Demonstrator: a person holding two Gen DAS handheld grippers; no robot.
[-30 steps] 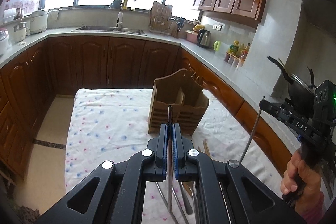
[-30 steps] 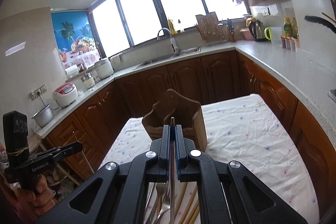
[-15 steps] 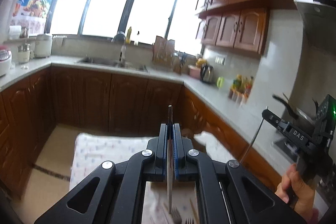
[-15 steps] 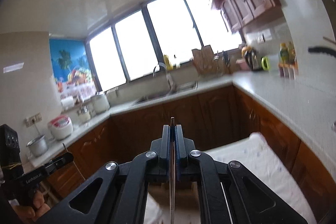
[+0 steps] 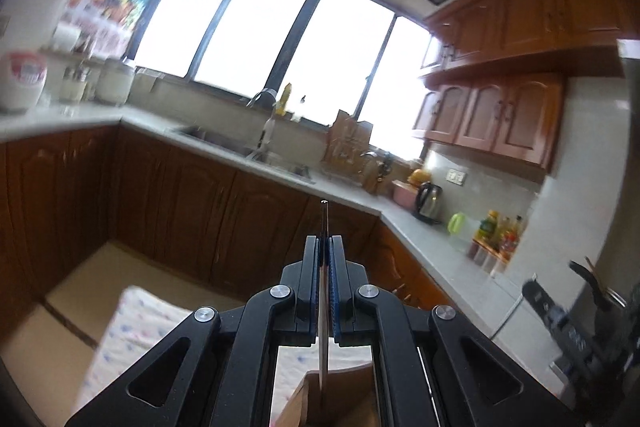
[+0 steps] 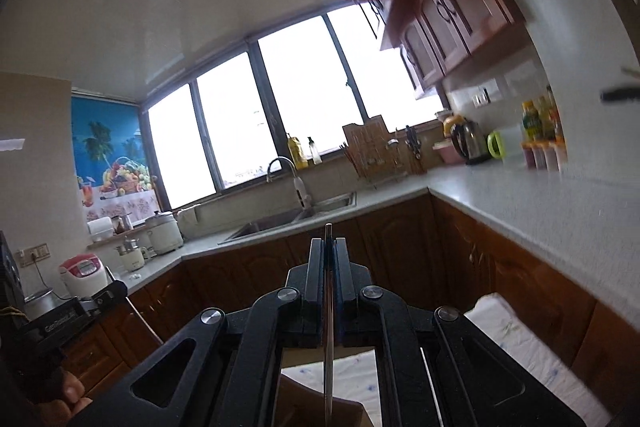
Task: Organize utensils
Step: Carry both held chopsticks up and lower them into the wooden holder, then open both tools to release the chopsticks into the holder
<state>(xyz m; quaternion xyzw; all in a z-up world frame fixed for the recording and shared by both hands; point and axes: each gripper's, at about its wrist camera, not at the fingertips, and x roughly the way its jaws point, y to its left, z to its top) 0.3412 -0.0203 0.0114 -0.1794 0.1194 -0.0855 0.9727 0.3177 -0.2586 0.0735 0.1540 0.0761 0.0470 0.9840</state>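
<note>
You can make out only one piece of lettering: pale print along the black body of your left hand-held gripper, seen from the right wrist, starting with something like "Gen" but too blurred to read further.

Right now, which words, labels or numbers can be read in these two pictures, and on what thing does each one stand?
"GenRobot.AI": white letters on the side of the left gripper, faint but readable.
White letters on the right gripper: too blurred to read.
Red label on the rice cooker: too blurred to read.
Labels on the bottles: too small to read.
</note>
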